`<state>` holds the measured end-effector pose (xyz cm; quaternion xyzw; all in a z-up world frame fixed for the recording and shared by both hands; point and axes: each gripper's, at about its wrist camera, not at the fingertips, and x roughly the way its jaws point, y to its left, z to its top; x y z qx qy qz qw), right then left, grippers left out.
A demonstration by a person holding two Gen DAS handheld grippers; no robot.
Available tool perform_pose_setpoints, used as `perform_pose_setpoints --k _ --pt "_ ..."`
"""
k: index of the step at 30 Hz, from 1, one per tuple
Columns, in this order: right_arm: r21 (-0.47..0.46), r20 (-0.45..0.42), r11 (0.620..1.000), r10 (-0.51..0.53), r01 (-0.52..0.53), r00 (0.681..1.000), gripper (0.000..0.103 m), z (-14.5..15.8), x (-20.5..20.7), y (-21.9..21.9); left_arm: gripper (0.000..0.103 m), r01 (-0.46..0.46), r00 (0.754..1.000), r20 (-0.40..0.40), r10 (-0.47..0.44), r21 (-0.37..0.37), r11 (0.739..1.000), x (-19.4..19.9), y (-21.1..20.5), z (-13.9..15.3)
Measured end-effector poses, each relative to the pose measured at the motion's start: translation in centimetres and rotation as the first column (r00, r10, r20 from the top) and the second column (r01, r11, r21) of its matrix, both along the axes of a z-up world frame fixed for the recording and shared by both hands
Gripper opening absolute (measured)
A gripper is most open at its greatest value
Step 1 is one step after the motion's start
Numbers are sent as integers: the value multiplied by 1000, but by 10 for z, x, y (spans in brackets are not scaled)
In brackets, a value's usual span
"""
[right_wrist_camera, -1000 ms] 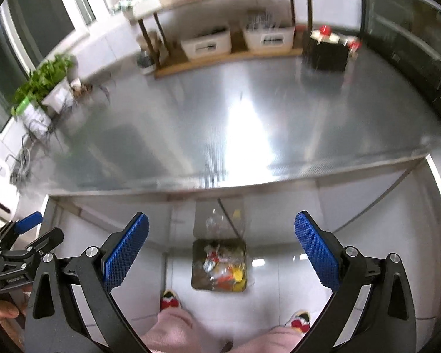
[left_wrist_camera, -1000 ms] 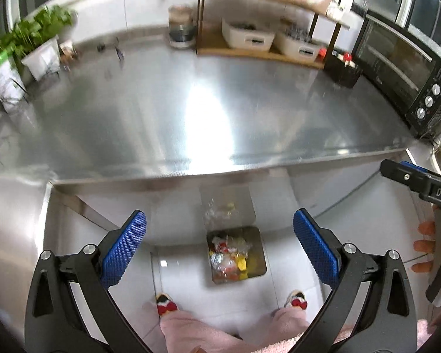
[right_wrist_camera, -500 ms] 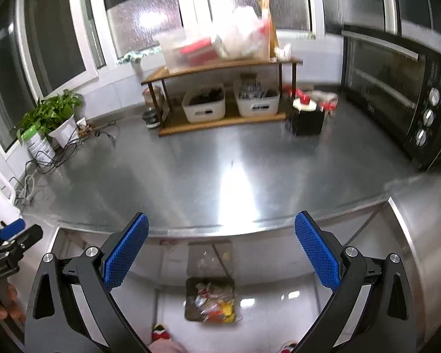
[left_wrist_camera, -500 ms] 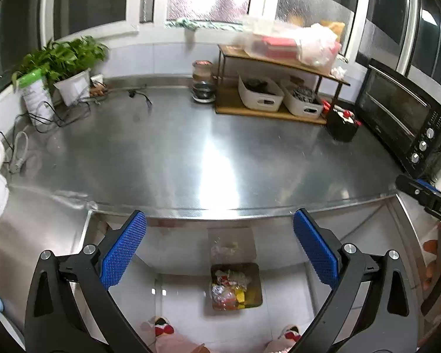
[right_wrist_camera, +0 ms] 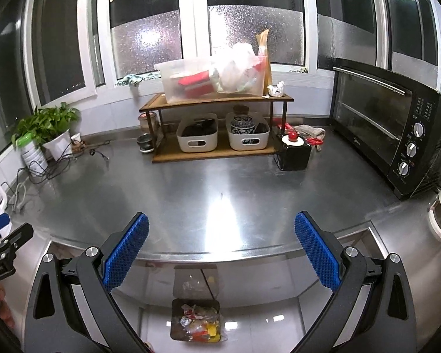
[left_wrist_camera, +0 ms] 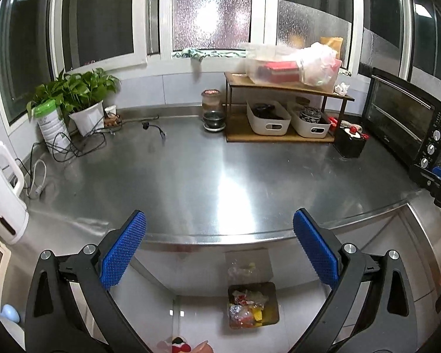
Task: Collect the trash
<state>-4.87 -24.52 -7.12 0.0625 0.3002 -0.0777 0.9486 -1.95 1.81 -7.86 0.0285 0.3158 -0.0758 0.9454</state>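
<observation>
My left claw (left_wrist_camera: pixel 219 245) hangs above the near edge of the steel bench (left_wrist_camera: pixel 220 173), its blue-padded fingers (left_wrist_camera: pixel 123 253) spread wide with nothing between them. My right claw (right_wrist_camera: pixel 221 247) is posed the same way in its own view, fingers (right_wrist_camera: pixel 317 256) wide apart and empty.

Task objects. The trash bin (left_wrist_camera: pixel 252 304) stands on the floor below the bench edge, seen between the fingers of the left claw; it holds crumpled wrappers in red, yellow and clear film. The same bin (right_wrist_camera: pixel 195 319) appears low in the right wrist view, again between the fingers. The middle of the bench top is bare steel with a bright glare patch.

Background, far side of the bench. A wooden two-tier rack (right_wrist_camera: pixel 217 126) carries a clear plastic tub (right_wrist_camera: pixel 188 83) on its upper board and two white baskets (right_wrist_camera: pixel 197 136) on its lower board. A small black box (right_wrist_camera: pixel 292 154) with a red knob on top sits just right of the rack. A black toaster oven (right_wrist_camera: pixel 388 126) stands at the right end. At the left end are a potted plant (left_wrist_camera: pixel 85 100), a green-lidded white canister (left_wrist_camera: pixel 51 126) beside it, loose black cables (left_wrist_camera: pixel 79 147) in front of both, and a white kettle (left_wrist_camera: pixel 0 194) nearer to me.

Edge details. The tip of the right claw shows at the right margin of the left wrist view (left_wrist_camera: pixel 435 179); part of the left tool shows at the left margin of the right wrist view (right_wrist_camera: pixel 3 250).
</observation>
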Motion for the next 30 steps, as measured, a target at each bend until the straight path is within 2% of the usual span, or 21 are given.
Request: perform_pose_setpoints --k 10,30 --pt "14 31 1000 -6 5 1000 100 5 6 -2 95 5 1000 18 -5 -2 1000 6 -1 5" --pt "26 21 1000 6 -7 1000 100 4 19 0 95 -7 1000 23 7 -10 1000 19 -1 6"
